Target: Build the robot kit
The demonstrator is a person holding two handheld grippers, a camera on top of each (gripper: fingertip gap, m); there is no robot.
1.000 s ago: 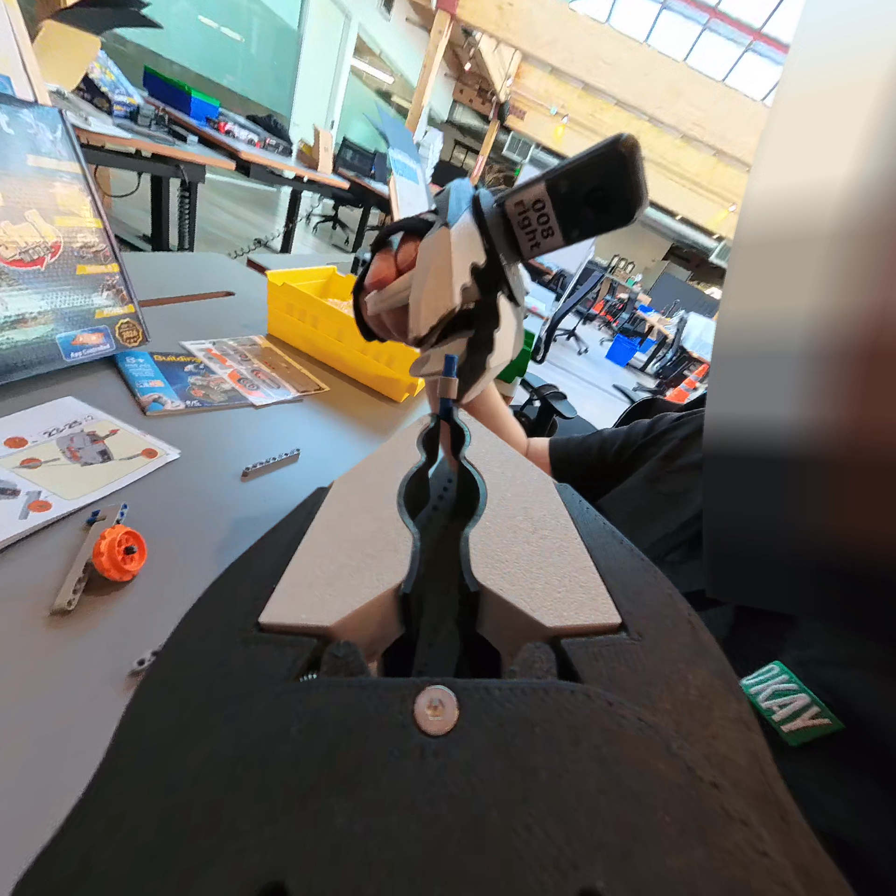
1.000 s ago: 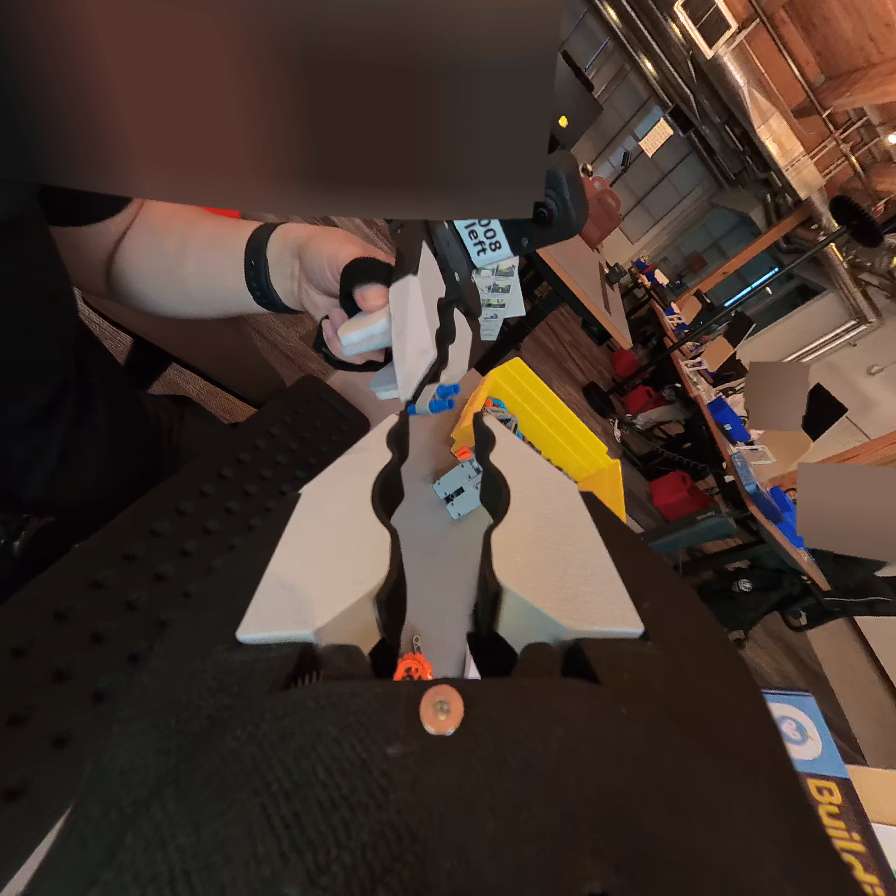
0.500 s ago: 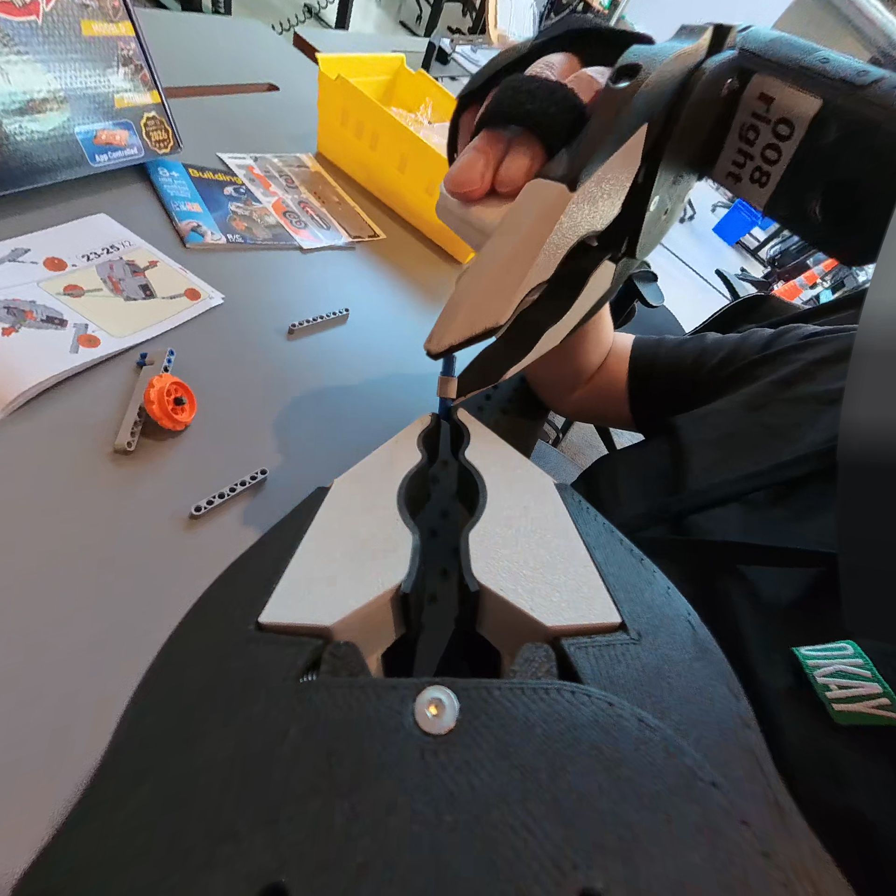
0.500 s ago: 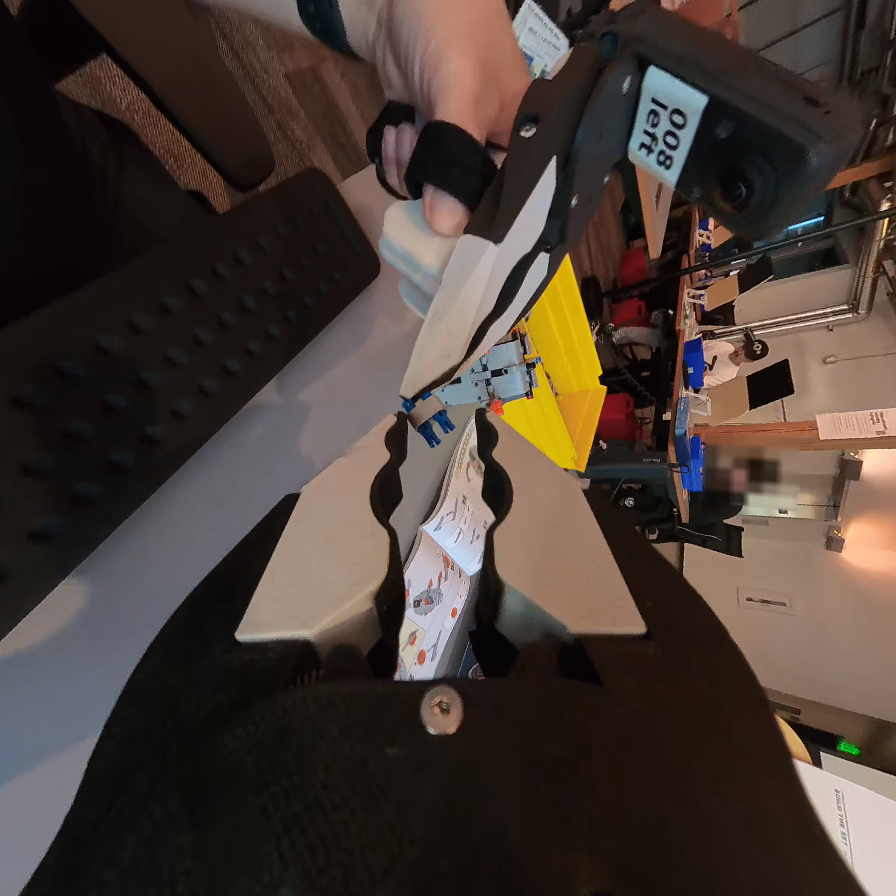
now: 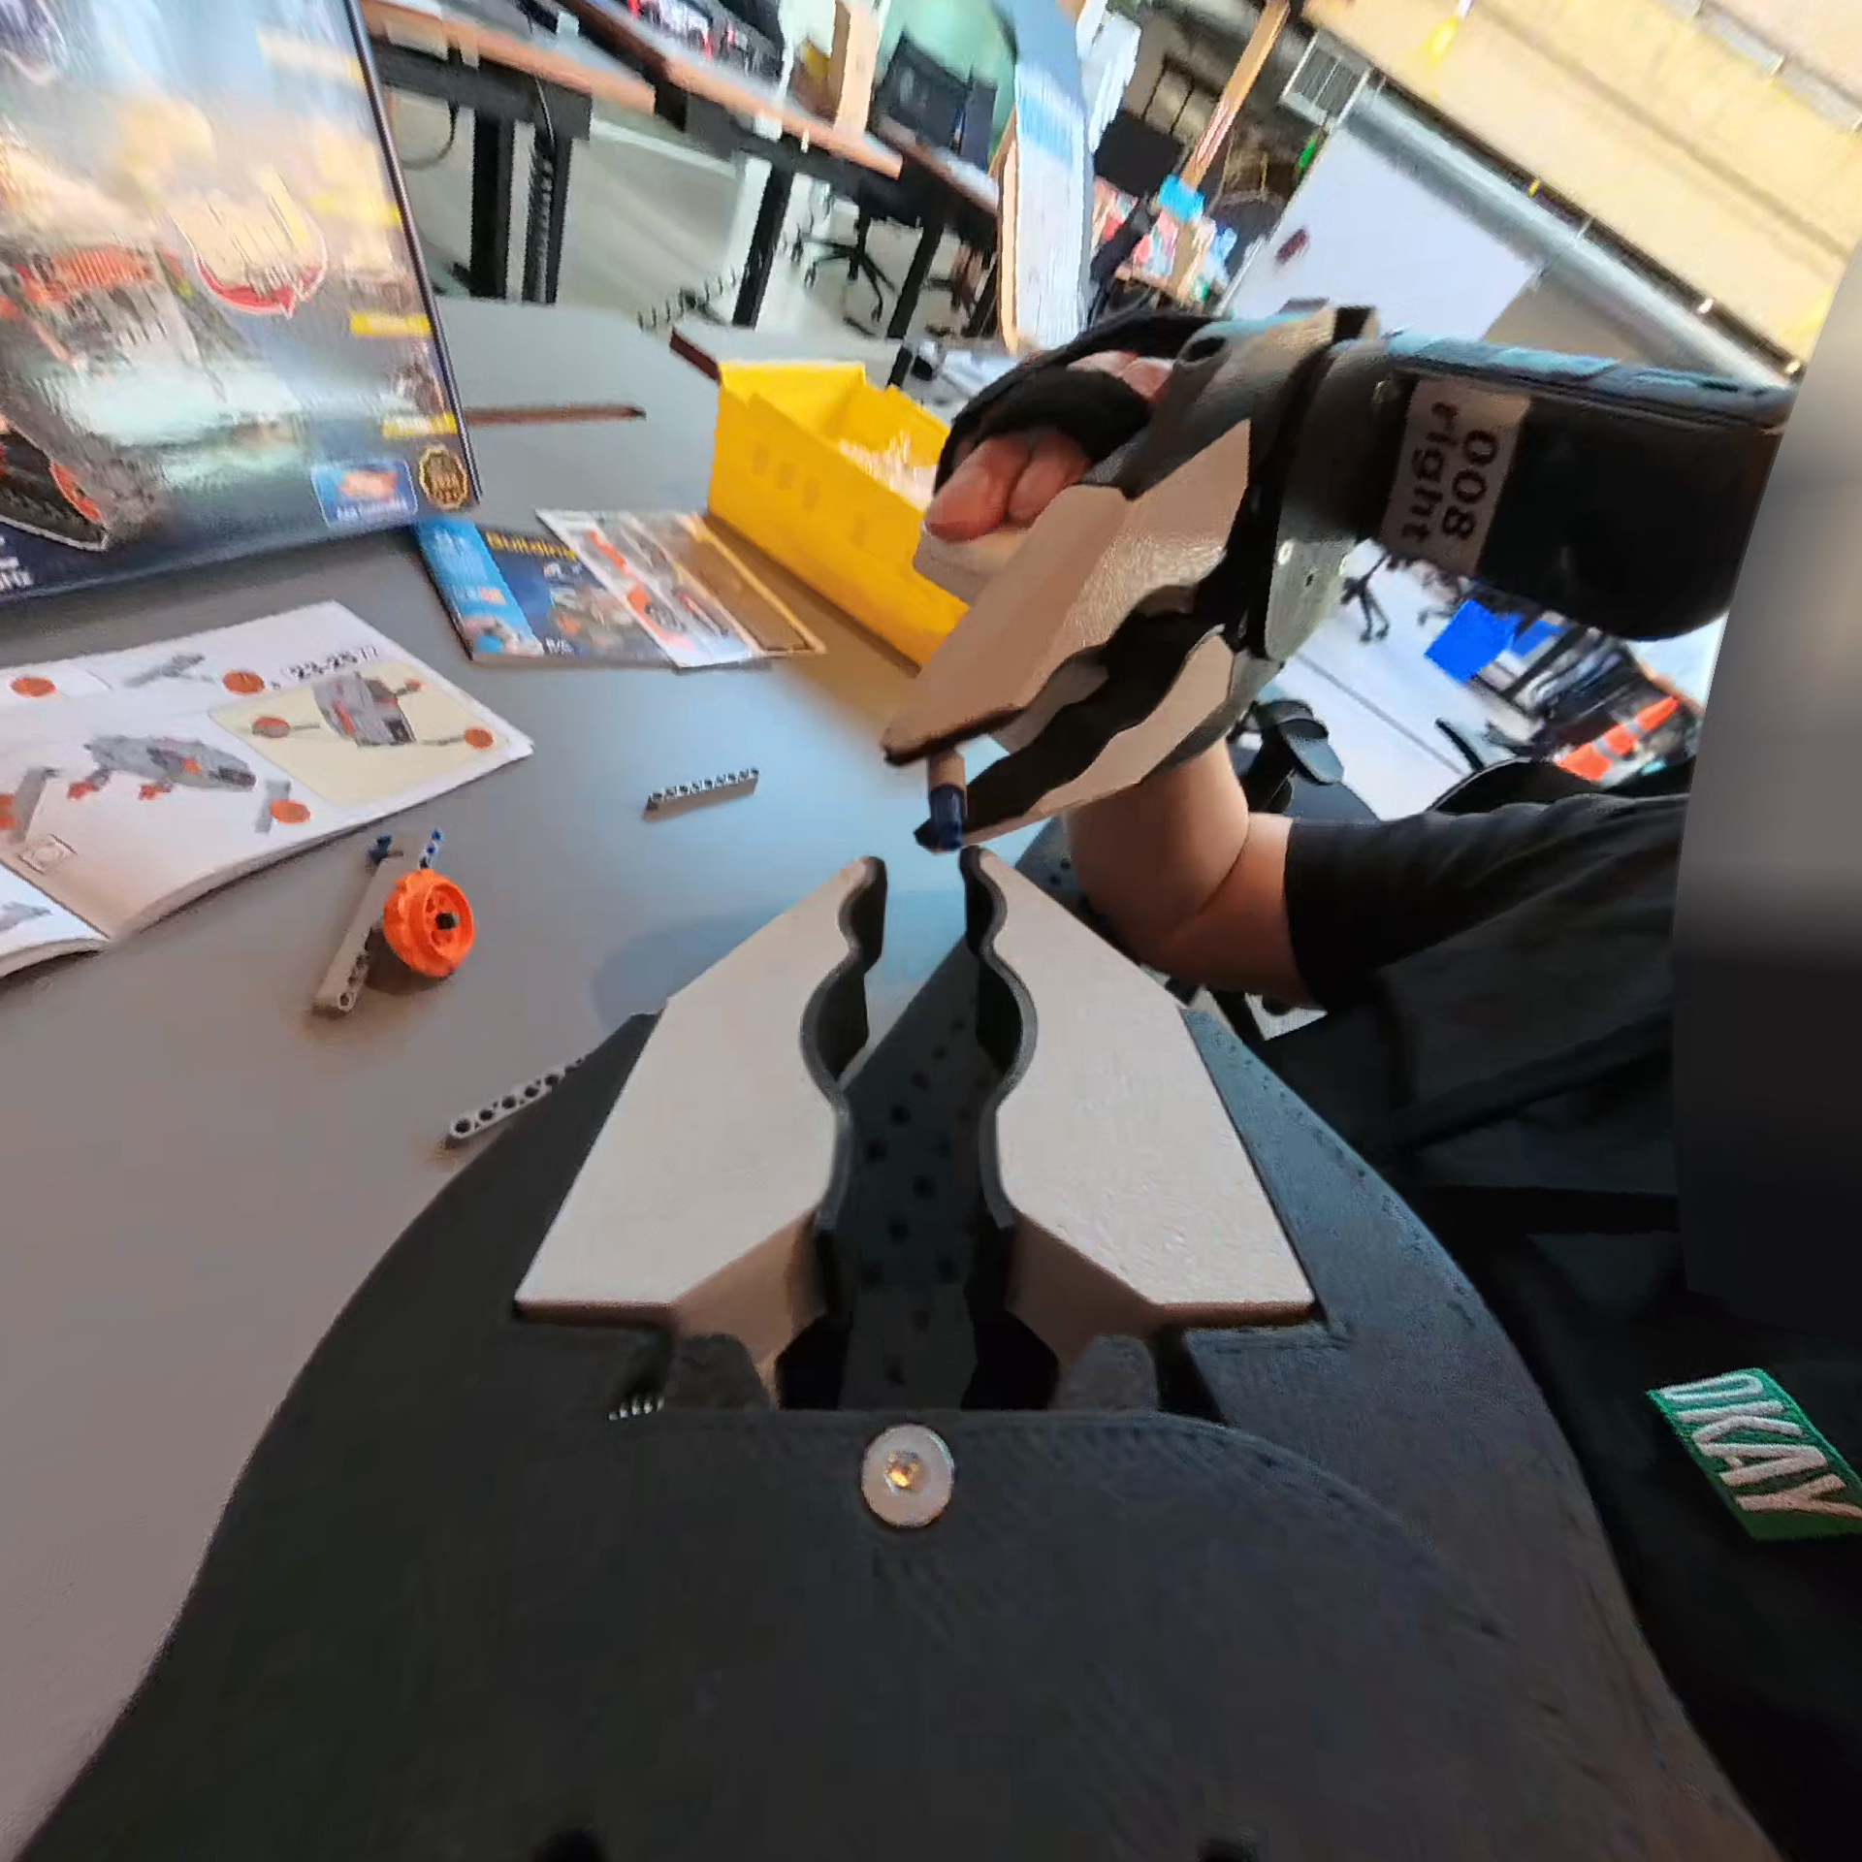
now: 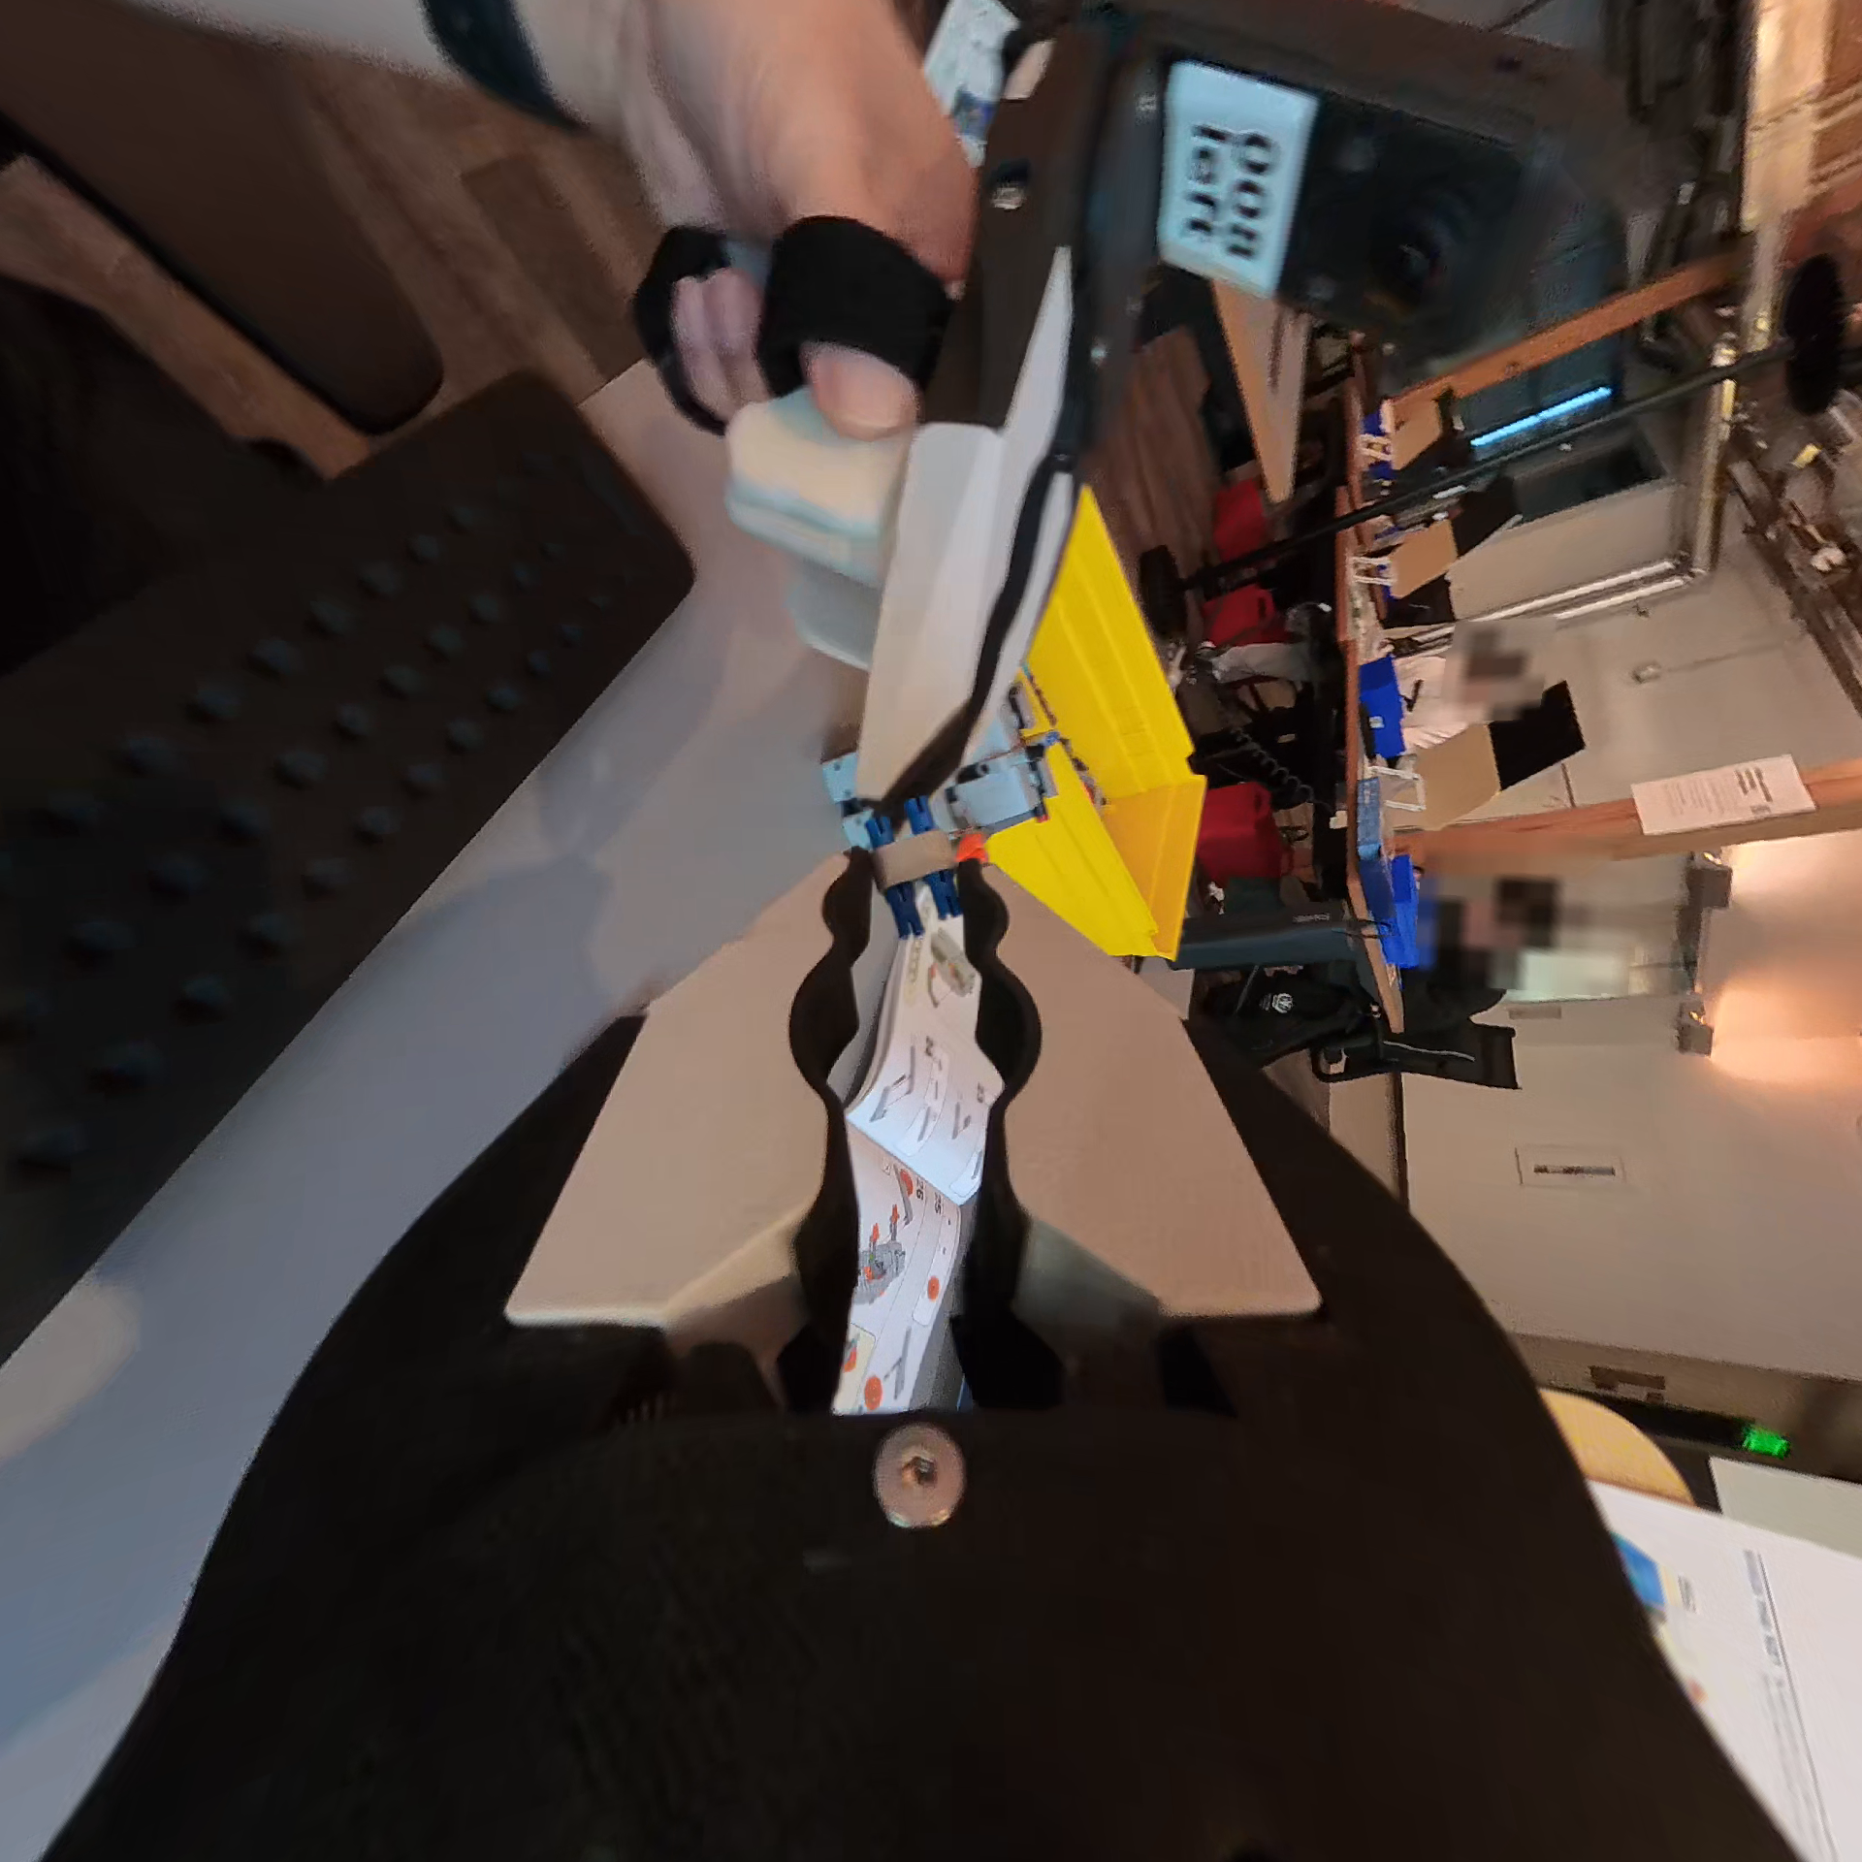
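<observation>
**Left lets go, right takes the pins**

On the far left the box (image 5: 202, 282) stands upright on the table (image 5: 252, 1159). In front of it lies the open booklet (image 5: 232, 746), and the orange wheel (image 5: 428, 922) on its grey beam sits just beside the booklet's near edge. Two loose beams (image 5: 700, 791) lie apart on the grey top, and the leaflets (image 5: 605, 594) rest against the foot of the yellow bin (image 5: 816, 494). None of this has shifted since a second ago.

The change is in the middle. Half a second ago the left gripper (image 5: 925, 867) was clenched, with the pins poking out of its tip. Now its jaws stand parted with nothing between them, and a sliver of air separates them from the pins (image 5: 945, 801).

Just right of that, the right gripper (image 5: 932, 791) has gone the other way. Its jaws were wide around the pins, and they have now narrowed until both tips seem to pinch the small tan block with the blue pins through it. The block hangs in the air above the table edge, near the left tips but not touching them.

The right wrist view is less clear. A grey part (image 6: 992, 796) sits on the far end of the pins, close against the left gripper's tip, and I cannot tell whether the two touch.
</observation>
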